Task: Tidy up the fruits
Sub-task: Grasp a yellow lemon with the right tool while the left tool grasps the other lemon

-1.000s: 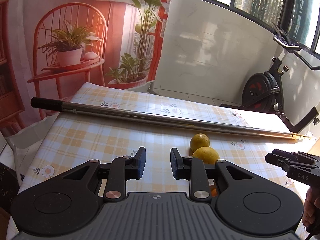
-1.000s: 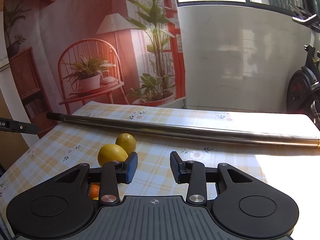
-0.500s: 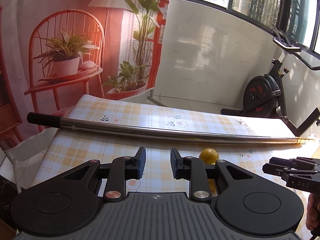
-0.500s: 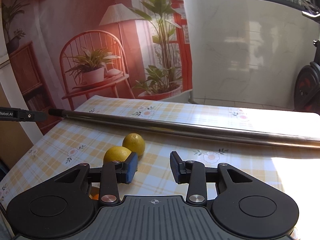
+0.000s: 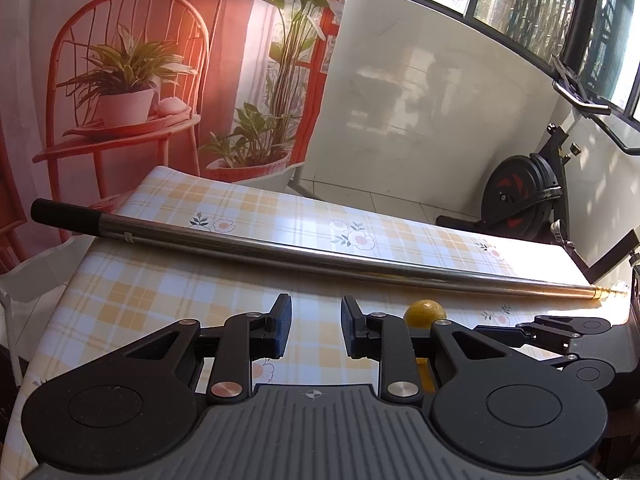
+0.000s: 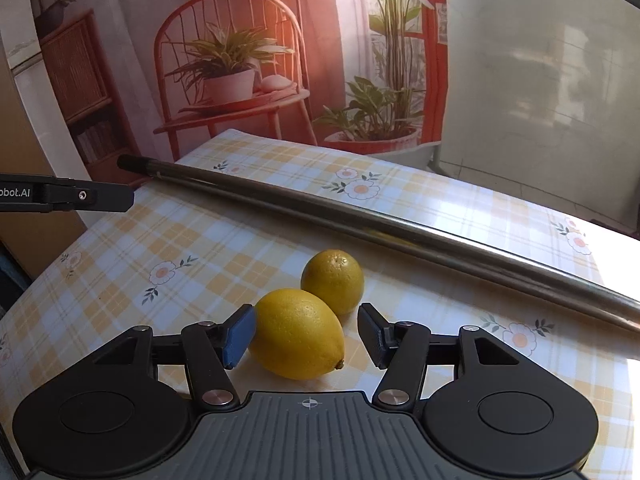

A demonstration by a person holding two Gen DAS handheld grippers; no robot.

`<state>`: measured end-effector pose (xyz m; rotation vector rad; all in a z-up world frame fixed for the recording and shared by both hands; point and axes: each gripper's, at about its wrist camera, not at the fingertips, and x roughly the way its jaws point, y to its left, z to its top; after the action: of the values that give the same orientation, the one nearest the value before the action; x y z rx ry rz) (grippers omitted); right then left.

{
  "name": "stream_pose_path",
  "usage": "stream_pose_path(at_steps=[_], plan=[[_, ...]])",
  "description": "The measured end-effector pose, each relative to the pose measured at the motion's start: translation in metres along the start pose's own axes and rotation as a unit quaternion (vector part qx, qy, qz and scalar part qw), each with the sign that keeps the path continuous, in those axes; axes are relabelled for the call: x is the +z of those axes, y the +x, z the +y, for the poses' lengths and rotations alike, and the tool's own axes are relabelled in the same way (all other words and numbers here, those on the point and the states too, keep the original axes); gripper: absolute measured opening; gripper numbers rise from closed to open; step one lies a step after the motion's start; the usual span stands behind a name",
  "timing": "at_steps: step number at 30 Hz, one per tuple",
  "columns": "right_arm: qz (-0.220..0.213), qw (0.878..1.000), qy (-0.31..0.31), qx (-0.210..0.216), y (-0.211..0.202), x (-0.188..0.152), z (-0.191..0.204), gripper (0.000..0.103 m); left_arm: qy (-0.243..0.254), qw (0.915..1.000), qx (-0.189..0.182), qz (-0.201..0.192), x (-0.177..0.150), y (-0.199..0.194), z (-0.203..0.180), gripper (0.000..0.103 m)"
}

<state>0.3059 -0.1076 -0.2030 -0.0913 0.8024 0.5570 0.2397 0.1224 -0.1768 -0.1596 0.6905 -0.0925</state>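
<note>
Item 1: my right gripper (image 6: 306, 332), jaws wide, pads either side of the near lemon (image 6: 298, 334); left pad at its skin, right pad apart; contact unclear.
Item 2: far lemon (image 6: 333, 281), at 1 o'clock of the near one, touching it, on the checked tabletop (image 6: 200, 248).
Item 3: steel pole (image 6: 360, 220), lying across the tabletop beyond both lemons.
Item 4: my left gripper (image 5: 315, 330), jaws narrowly apart, holding nothing, with one lemon partly hidden at its 2 o'clock.

Far lemon (image 5: 425, 312) half hidden behind left claw's (image 5: 315, 326) arm; pole (image 6: 360, 220) cut off at right edge.
</note>
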Motion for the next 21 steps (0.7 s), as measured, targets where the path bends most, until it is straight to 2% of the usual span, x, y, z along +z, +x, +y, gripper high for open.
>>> stream_pose_path(at_steps=[3,10,13,16,21], plan=[[0.01,1.0,-0.01,0.007,0.011,0.001,0.006,0.06,-0.001,1.0,-0.002,0.006,0.0,0.005,0.0,0.028],[0.031,0.999,-0.016,0.014,0.026,0.0,0.011,0.057,0.002,0.9999,-0.007,0.015,0.002,0.016,-0.002,0.03],[0.028,0.999,-0.007,0.019,0.025,-0.001,0.007,0.056,0.005,0.9998,-0.01,0.018,0.002,0.019,-0.005,0.032],[0.022,0.999,0.002,0.023,0.022,-0.006,0.002,0.056,0.01,0.9997,-0.01,0.02,0.003,0.021,-0.009,0.038],[0.006,0.999,0.034,0.018,0.009,-0.018,-0.012,0.055,0.024,0.9992,-0.017,0.026,0.003,0.026,-0.02,0.038]])
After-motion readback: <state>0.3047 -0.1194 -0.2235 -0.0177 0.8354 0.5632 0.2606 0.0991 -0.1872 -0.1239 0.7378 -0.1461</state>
